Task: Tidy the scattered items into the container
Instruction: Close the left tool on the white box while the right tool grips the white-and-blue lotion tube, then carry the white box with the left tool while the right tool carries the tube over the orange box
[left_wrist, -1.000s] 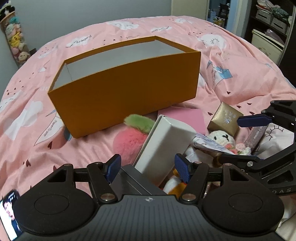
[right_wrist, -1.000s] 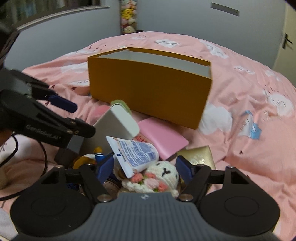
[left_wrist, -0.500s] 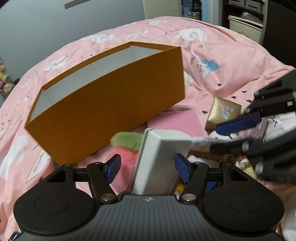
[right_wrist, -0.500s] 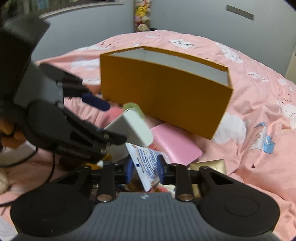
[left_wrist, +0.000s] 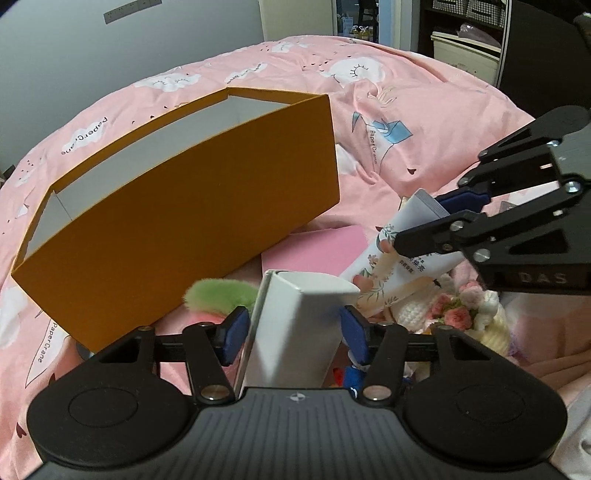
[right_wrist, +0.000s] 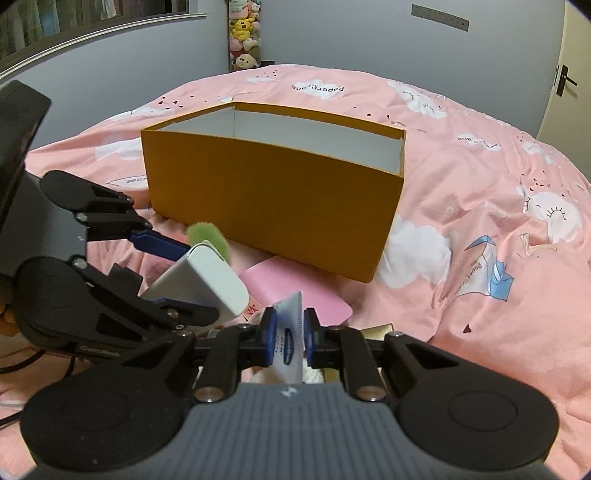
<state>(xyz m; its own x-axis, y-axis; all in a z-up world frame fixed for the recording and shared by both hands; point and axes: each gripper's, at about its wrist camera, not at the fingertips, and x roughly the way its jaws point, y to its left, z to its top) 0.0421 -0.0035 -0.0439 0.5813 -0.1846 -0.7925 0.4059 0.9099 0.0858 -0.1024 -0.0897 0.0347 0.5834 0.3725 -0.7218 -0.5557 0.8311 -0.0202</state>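
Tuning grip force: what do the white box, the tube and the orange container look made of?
White box: likely thin card, smooth matte, with crisp folded edges.
Tube: probably soft plastic with a printed, slightly glossy skin; its flat crimped end is pinched in the closing right gripper.
Orange container: looks like rigid paperboard, matte orange outside, pale lining, thin straight walls.

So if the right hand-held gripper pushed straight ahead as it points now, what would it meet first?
Probably the pink pad lying just past the tube it grips, then the orange box wall behind it. Depth is hard to judge.
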